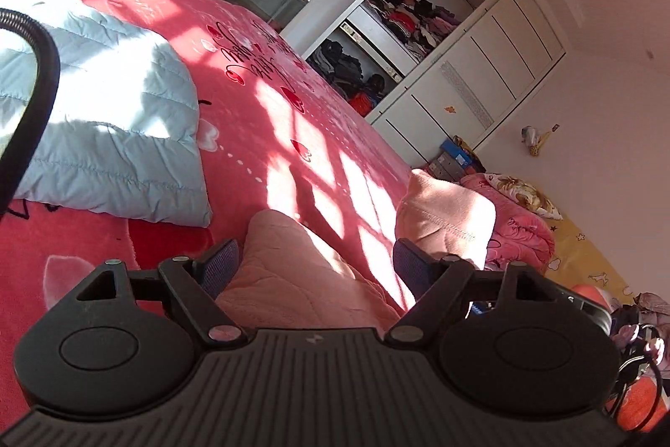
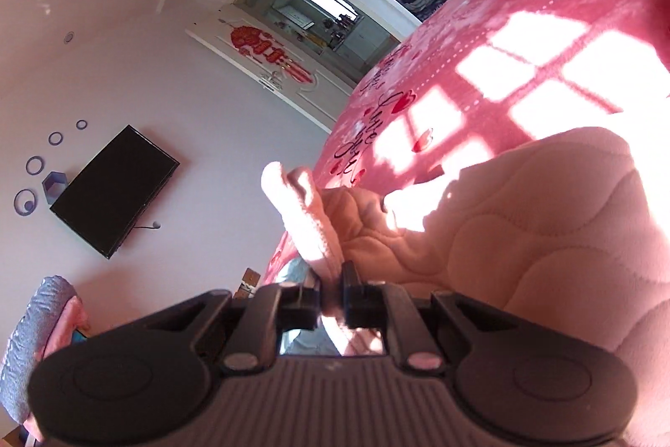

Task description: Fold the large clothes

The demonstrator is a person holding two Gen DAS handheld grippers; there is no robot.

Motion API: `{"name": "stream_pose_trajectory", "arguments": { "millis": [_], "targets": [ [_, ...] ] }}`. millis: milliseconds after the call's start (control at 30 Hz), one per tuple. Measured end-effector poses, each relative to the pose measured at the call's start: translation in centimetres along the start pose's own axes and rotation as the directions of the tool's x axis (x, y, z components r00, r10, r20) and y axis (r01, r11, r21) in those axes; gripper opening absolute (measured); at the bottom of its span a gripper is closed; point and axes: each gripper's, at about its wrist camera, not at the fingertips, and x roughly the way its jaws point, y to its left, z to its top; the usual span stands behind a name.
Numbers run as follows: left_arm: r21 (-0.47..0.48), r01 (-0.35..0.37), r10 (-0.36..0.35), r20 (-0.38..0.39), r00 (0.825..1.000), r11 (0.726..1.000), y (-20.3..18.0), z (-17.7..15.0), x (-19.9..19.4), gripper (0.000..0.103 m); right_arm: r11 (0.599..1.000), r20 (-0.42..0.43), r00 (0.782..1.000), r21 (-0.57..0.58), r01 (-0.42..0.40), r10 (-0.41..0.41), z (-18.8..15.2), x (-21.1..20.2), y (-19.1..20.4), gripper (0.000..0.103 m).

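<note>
The pink quilted garment lies bunched on the near part of the bed, on the red blanket, in strong window light. In the right wrist view its edge, a thick folded hem, runs down into the right gripper, whose jaws are closed on it; only a thin strip of cloth is between the pads. In the left wrist view the same pink cloth rises between the two fingers of the left gripper, which stand wide apart and do not press it.

The main risk, as I judge it, is that the hem slips out of the right gripper, because the bite is small and the padded cloth is heavy and pulls when lifted. A second risk: only one side is held, so the garment may swing and fold crooked, or twist into a lump. If the left gripper closes here, it may take several layers together and spoil the fold. The light blue padded jacket lies far to the left on the bed, well apart; a wide sweep could still drag pink cloth onto it.
</note>
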Motion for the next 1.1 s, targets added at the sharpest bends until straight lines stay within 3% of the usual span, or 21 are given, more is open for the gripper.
{"name": "stream_pose_trajectory", "arguments": {
  "millis": [267,400,533,567,733,833,967,1033,1100],
  "targets": [
    [0.005,0.023,-0.023,-0.015,1.0,1.0,-0.4,-0.5,0.2,0.099,0.971,-0.116,0.979,-0.189,0.143,-0.167,-5.2,4.0,-0.1,0.011],
    [0.017,0.024,-0.023,-0.019,1.0,1.0,0.0,-0.6,0.4,0.099,0.959,-0.142,0.971,-0.235,0.158,-0.195,-6.0,4.4,-0.2,0.019],
    [0.033,0.032,-0.032,-0.012,0.999,0.999,0.2,-0.8,0.2,0.099,0.964,-0.151,0.976,-0.235,0.122,-0.16,-5.4,3.3,0.6,0.068],
    [0.037,0.035,-0.035,-0.01,0.999,0.999,0.1,-0.8,0.2,0.099,0.961,-0.14,0.979,-0.252,0.112,-0.151,-5.2,2.8,1.2,0.072],
    [0.078,0.08,-0.08,-0.012,0.997,0.994,0.0,-1.2,-0.3,0.098,0.945,-0.072,0.985,-0.3,0.128,-0.157,-3.1,-1.3,2.9,0.073],
    [0.142,0.1,-0.098,-0.022,0.995,0.985,-0.9,-1.6,-0.2,0.097,0.924,-0.005,0.978,-0.33,0.196,-0.209,-1.0,-4.7,2.5,0.073],
    [0.222,0.121,-0.111,-0.058,0.992,0.968,-1.9,-2.7,0.5,0.094,0.86,0.073,0.936,-0.375,0.345,-0.343,1.4,-8.3,0.2,0.076],
    [0.26,0.12,-0.101,-0.088,0.991,0.958,-2.2,-3.4,1.2,0.09,0.814,0.109,0.903,-0.397,0.423,-0.416,2.0,-9.5,-1.5,0.076],
    [0.272,0.112,-0.084,-0.112,0.99,0.956,-2.2,-3.8,1.9,0.079,0.748,0.152,0.859,-0.434,0.503,-0.49,2.1,-10.4,-3.1,0.076]
  ]
}}
